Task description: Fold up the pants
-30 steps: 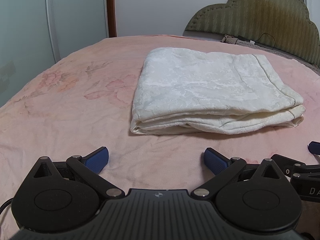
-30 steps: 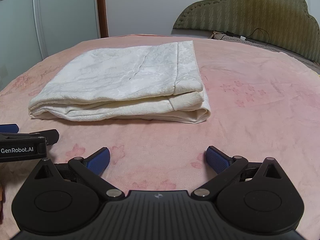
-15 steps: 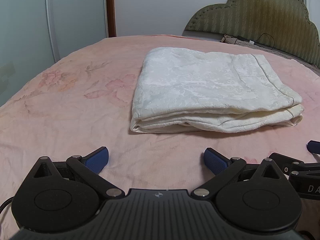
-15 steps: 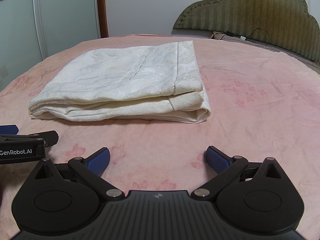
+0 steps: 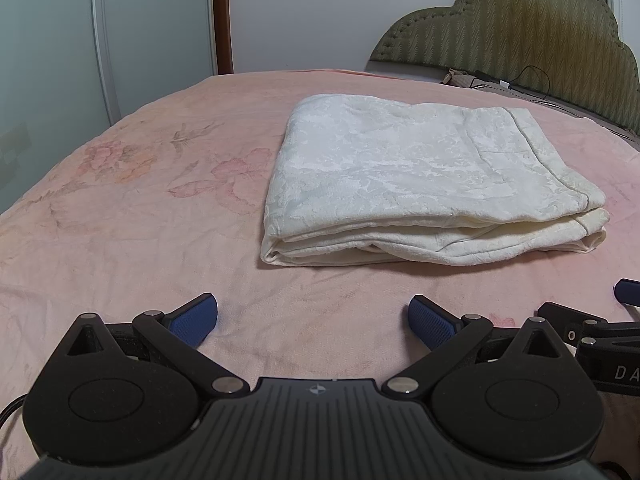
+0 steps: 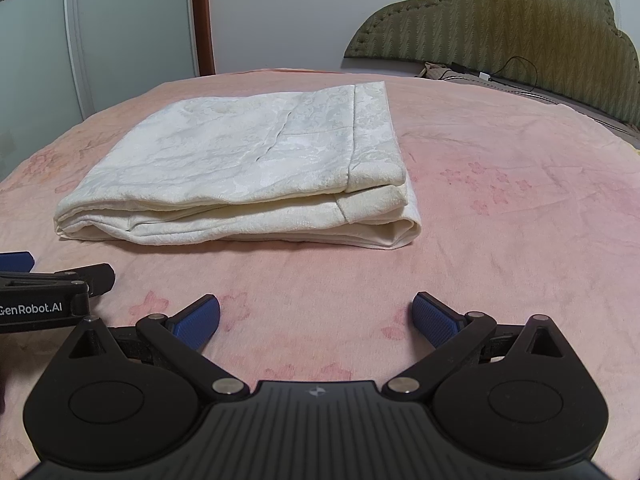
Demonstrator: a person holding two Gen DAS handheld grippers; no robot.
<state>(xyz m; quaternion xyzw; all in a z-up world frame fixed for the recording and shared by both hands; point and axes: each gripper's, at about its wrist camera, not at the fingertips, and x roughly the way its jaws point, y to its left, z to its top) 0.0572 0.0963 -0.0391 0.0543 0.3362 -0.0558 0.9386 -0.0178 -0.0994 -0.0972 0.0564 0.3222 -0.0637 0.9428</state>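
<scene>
Both wrist cams low, side by side, facing headboard (image 5: 520, 20); share pants (image 6: 248, 176), bed (image 6: 500, 240).

I see a bed (image 5: 120, 240) under a pink blanket with faded flower prints. At its far right stands an olive scalloped headboard (image 5: 520, 20), a black cable (image 5: 532, 76) lying below it. Far left are pale wardrobe doors (image 5: 152, 20), a brown wooden post (image 5: 222, 16) beside them.
</scene>
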